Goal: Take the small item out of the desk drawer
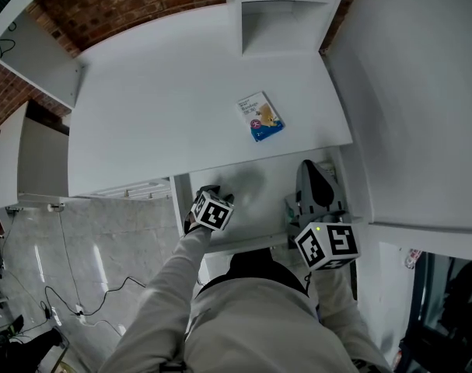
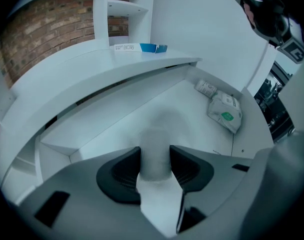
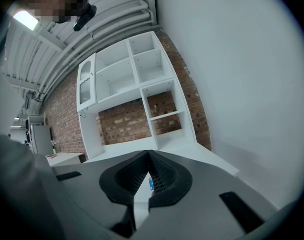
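The desk drawer [image 1: 255, 200] stands pulled out under the white desktop [image 1: 166, 107]. My left gripper [image 1: 210, 194] reaches down into its left part. In the left gripper view a small white, blurred, roundish item [image 2: 155, 149] sits between the dark pads [image 2: 125, 171], and both pads press on its sides; my left gripper [image 2: 155, 158] is shut on it above the drawer floor [image 2: 192, 121]. My right gripper [image 1: 311, 171] hovers over the drawer's right end, pointing nearly level. In its own view the right gripper [image 3: 148, 156] has its jaw tips touching with nothing held.
A white pouch with a green label [image 2: 225, 113] and a smaller packet [image 2: 206, 88] lie in the drawer's right corner. A blue-and-white packet [image 1: 260, 116] lies on the desktop. White shelves [image 1: 286, 10] stand at the back, a white wall on the right, cables on the floor [image 1: 88, 301] to the left.
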`<action>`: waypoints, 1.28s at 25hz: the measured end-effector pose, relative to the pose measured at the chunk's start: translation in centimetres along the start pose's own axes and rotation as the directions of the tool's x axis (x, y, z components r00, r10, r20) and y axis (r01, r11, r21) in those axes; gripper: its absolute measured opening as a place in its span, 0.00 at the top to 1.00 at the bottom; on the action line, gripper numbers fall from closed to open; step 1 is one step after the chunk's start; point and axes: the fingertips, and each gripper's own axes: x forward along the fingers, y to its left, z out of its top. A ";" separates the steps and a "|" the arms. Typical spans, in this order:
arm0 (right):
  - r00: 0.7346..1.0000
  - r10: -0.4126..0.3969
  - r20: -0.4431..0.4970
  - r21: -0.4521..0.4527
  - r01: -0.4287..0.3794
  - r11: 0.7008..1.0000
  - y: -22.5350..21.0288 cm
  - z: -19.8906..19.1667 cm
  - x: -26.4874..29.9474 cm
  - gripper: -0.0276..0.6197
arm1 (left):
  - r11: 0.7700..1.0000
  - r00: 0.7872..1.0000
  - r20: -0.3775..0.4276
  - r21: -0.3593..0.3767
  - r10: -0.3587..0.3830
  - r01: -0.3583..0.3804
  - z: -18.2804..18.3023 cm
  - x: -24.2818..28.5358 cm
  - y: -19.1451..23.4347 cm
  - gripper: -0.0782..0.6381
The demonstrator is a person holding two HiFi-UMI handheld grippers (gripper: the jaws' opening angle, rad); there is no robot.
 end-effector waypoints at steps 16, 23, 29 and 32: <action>0.998 0.056 -0.003 -0.001 -0.056 0.998 2.6 -0.4 0.1 0.91 | 0.999 0.969 0.246 -0.036 0.040 -0.032 4.9 -7.2 0.0 0.63; 0.997 0.078 0.001 -0.009 -0.078 0.997 3.9 -0.3 0.0 0.91 | 0.997 0.939 0.335 -0.048 0.072 -0.059 6.6 -10.4 0.6 0.63; 0.996 0.092 -0.004 -0.012 -0.092 0.996 4.6 -0.4 -0.2 0.91 | 0.994 0.901 0.421 -0.048 0.109 -0.098 8.9 -14.3 1.3 0.63; 0.995 0.098 -0.004 -0.015 -0.098 0.995 4.9 -0.4 -0.3 0.91 | 0.992 0.881 0.456 -0.056 0.128 -0.115 9.6 -16.0 1.7 0.63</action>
